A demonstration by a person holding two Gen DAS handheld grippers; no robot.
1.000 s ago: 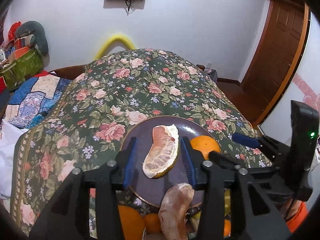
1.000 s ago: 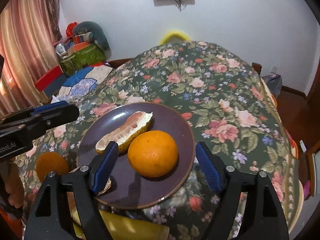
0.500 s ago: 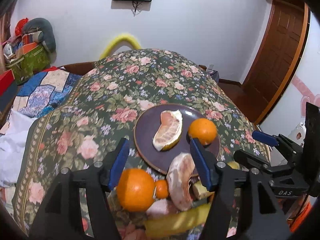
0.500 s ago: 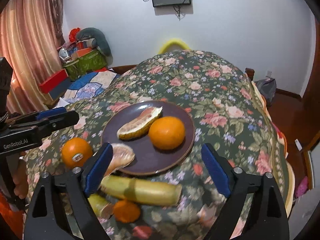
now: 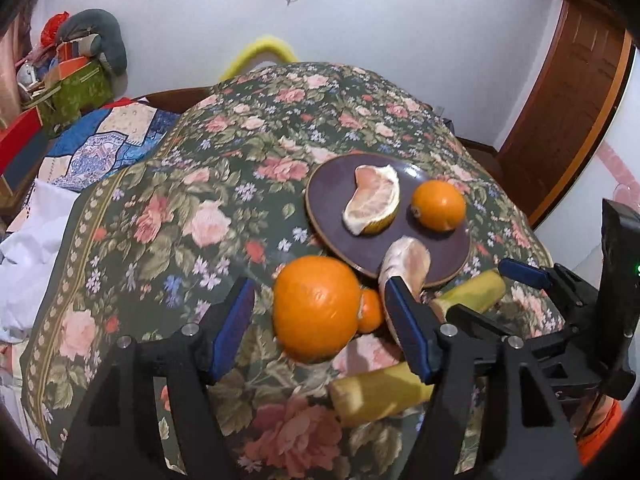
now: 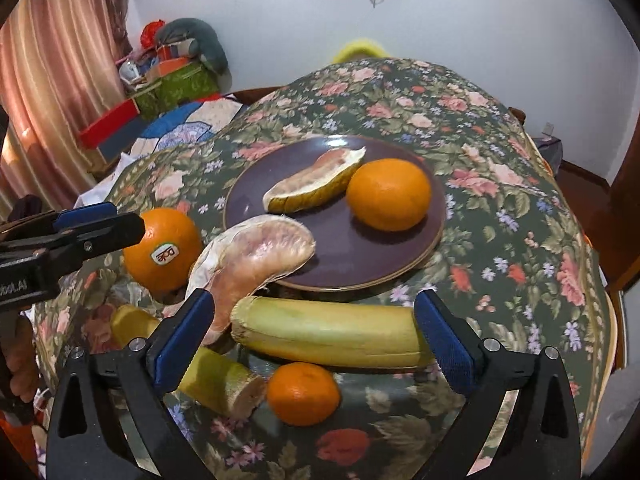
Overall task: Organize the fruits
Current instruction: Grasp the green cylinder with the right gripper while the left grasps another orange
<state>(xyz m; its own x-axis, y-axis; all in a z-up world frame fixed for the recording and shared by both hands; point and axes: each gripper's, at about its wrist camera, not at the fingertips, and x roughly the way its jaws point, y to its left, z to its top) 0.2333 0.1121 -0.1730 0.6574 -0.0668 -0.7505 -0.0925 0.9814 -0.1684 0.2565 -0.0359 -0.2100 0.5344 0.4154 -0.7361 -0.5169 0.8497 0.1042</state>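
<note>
A purple plate (image 6: 332, 256) (image 5: 332, 196) holds a pomelo wedge (image 6: 316, 186) (image 5: 374, 204) and an orange (image 6: 388, 194) (image 5: 439, 206). A peeled pomelo segment (image 6: 256, 256) (image 5: 406, 264) leans on the plate's near rim. My left gripper (image 5: 320, 332) is open and its jaws are opening. A big stickered orange (image 5: 316, 312) (image 6: 164, 250) lies between them, untouched. My right gripper (image 6: 314, 344) is open and its jaws are opening above a long yellow-green cane-like piece (image 6: 332, 334) (image 5: 468, 294), not pressing it.
A small tangerine (image 6: 303, 394) (image 5: 370, 310) and a second yellow piece (image 6: 208, 376) (image 5: 380, 394) lie near the front of the floral tablecloth (image 5: 208, 208). Boxes and bedding (image 5: 68, 92) sit at the left, a wooden door (image 5: 568, 112) at the right.
Both grippers drew back from the plate and spread wider. The pomelo wedge and the orange stay on the plate. The loose fruit in front of the plate came into view.
</note>
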